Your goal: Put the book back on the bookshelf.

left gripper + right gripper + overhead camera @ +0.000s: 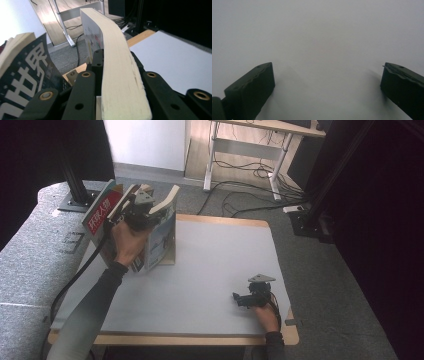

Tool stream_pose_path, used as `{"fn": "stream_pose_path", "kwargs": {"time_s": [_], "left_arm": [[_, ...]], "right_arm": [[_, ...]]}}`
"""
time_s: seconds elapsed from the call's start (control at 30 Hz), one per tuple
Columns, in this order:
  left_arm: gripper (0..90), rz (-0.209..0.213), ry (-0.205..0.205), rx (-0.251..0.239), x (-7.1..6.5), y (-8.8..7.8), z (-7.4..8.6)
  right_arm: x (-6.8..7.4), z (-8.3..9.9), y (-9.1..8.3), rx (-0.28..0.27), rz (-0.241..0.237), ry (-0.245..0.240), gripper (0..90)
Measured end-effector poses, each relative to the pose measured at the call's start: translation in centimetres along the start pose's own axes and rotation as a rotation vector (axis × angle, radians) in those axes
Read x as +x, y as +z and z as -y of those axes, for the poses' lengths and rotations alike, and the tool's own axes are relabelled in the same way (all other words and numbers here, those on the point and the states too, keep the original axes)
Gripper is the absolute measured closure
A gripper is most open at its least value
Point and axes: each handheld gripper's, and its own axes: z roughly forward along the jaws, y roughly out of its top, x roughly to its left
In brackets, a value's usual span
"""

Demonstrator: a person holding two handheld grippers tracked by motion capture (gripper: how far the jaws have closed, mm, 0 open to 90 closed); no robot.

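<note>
Left gripper (117,75) pinching a pale-edged book (117,65) centre frame, high view placing that upright book (162,232) upper left on the table (210,270), red-covered book (102,212) beside, right gripper (328,82) spread wide over bare surface, lower right.

At the far left corner of the light grey table top with a pale wooden rim (220,270), the left gripper (141,210), black with a grey three-cornered plate, is clamped on the top of a thick paperback book with a blue-and-white cover (162,237), which stands upright and leans a little. Just to its left, other upright books lean outward, the outermost with a red-and-white cover bearing white characters (102,212). Well apart, near the right front corner, the right gripper (247,297) rests low on the bare surface, a hand behind it.
</note>
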Motion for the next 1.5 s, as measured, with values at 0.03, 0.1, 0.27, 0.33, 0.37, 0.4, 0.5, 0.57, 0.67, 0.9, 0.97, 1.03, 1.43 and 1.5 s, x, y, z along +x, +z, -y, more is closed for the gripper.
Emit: {"fn": "stream_pose_path", "kwargs": {"time_s": [0.03,0.1,0.27,0.33,0.37,0.4,0.5,0.57,0.67,0.9,0.97,1.03,1.43,1.5], "left_arm": [[73.9,-0.004,0.007,0.004,-0.1,0.1,0.1],[73.8,-0.002,0.017,-0.003,-0.6,0.1,0.5],[73.0,0.009,0.038,0.004,-1.6,0.0,1.1],[71.2,0.01,0.058,0.015,-2.1,0.1,1.3],[70.2,0.004,0.081,0.018,-2.5,0.2,1.4],[68.8,0.004,0.081,0.018,-2.5,0.2,1.4],[66.5,-0.021,0.116,0.027,-3.1,0.2,1.3],[64.6,-0.024,0.123,0.03,-3.2,0.2,1.2],[61.8,-0.018,0.125,0.031,-3.3,0.1,1.2],[46.7,0.006,0.118,0.012,-3.6,-0.7,1.2],[44.7,0.027,0.112,0.007,-3.8,-1.1,1.3],[43.3,0.039,0.112,0.013,-3.9,-1.3,1.3],[43.2,0.134,0.127,0.017,-5.1,-2.0,2.8],[43.2,0.139,0.132,0.015,-5.3,-2.0,3.0]], "right_arm": [[0.0,0.0,0.0,0.0,0.0,0.0,0.0],[0.0,0.0,0.0,0.0,0.0,0.0,0.0],[0.0,0.0,0.0,0.0,0.001,0.0,0.0],[0.0,0.0,0.0,-0.001,0.001,0.0,0.0],[0.0,0.0,0.0,0.0,0.001,0.0,0.0],[0.0,0.0,0.0,0.0,0.001,0.0,0.0],[0.0,0.0,0.0,-0.001,0.001,0.0,0.0],[0.0,0.0,0.0,0.0,0.001,0.0,0.0],[0.0,0.0,0.0,0.0,0.001,0.0,0.0],[0.0,0.0,0.0,-0.001,0.001,0.0,0.0],[0.0,0.0,0.0,0.0,0.001,0.0,0.0],[0.0,0.0,0.0,0.0,0.001,0.001,0.0],[0.0,0.0,0.0,-0.001,0.001,0.0,0.0],[0.0,0.0,0.0,0.0,0.001,0.001,0.0]]}}
